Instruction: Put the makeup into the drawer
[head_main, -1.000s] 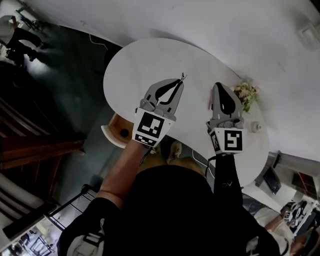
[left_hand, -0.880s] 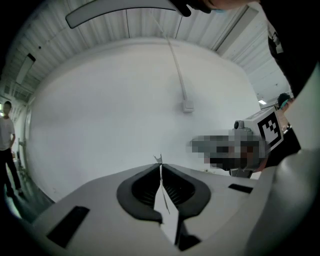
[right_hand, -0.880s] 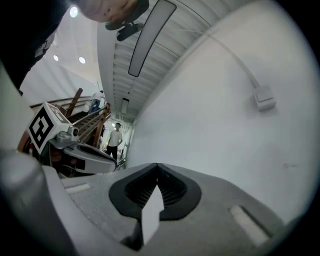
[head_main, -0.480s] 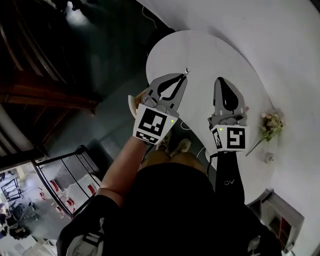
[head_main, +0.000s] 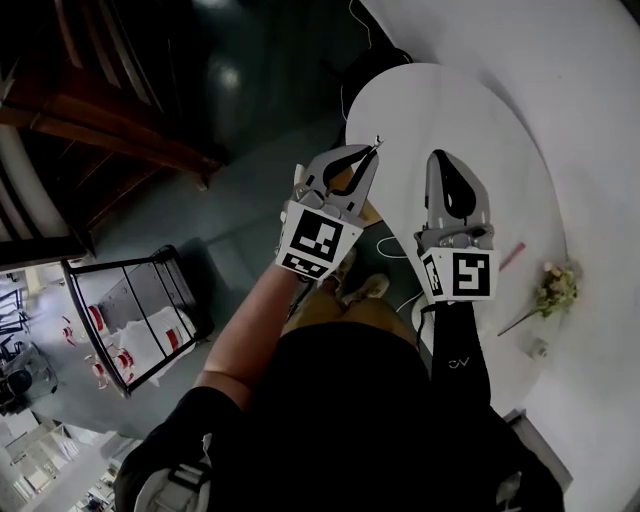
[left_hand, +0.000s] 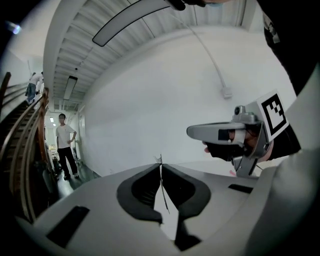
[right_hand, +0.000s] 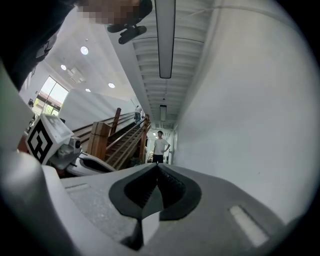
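Observation:
The white table (head_main: 450, 110) lies at the upper right of the head view. A slim pink makeup stick (head_main: 512, 255) rests near its right edge. A bit of the wooden drawer (head_main: 367, 211) shows under the table's left edge, mostly hidden by my left gripper (head_main: 372, 150). That gripper is shut (left_hand: 160, 162), and a thin sliver I cannot identify pokes out at its tips. My right gripper (head_main: 440, 157) hovers beside it over the table, shut with nothing in it (right_hand: 157, 166). Both point roughly level, away from the pink stick.
A small bunch of flowers (head_main: 556, 288) and a little white pot (head_main: 540, 348) sit at the table's right end. A black-framed rack (head_main: 130, 310) and wooden stairs (head_main: 120, 130) stand on the dark floor at left. A person (right_hand: 160, 146) stands in the corridor.
The view has swung left, so the table, flowers and drawer slid toward the upper right. Both grippers travelled together, side by side, and stayed shut.

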